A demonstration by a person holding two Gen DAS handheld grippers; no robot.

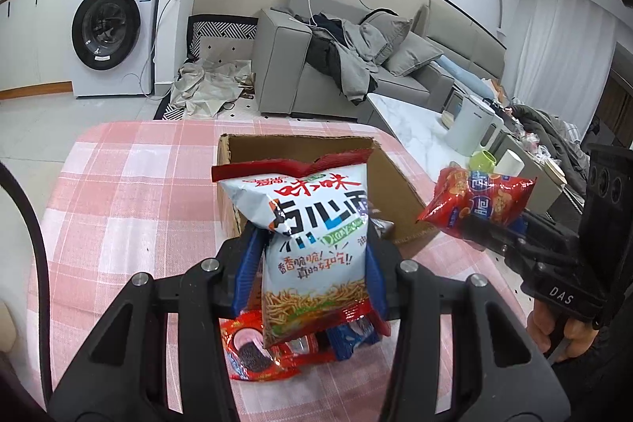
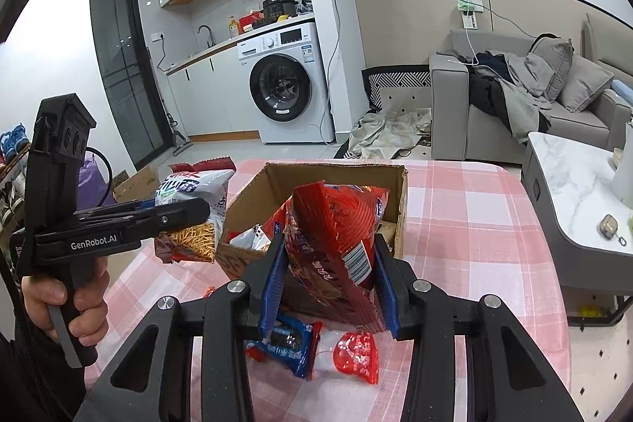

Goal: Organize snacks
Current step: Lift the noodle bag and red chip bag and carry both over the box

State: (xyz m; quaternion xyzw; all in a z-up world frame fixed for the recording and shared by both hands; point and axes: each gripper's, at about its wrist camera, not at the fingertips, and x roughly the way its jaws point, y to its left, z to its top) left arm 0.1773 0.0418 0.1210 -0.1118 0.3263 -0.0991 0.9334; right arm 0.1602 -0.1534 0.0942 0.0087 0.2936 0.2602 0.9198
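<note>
Two crinkly foil packets held up near one cardboard box (image 1: 399, 192)

Left tongs (image 1: 312, 263) clench the white noodle packet (image 1: 316, 224); right tongs (image 2: 330, 275) clench the red packet (image 2: 336, 224).

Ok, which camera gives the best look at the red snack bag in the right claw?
The left wrist view: the red bag shows whole, printed front facing, sticking out of the right claw. The right wrist view shows only its creased back and barcode, up close.

A white washing machine (image 2: 281, 87) stands under a kitchen counter (image 2: 221, 46) beside a dark glass door (image 2: 126, 74), with a grey sofa (image 1: 356, 66) heaped with clothes against a beige wall, pale tiled floor, and a marble-topped side table (image 2: 573, 184).
</note>
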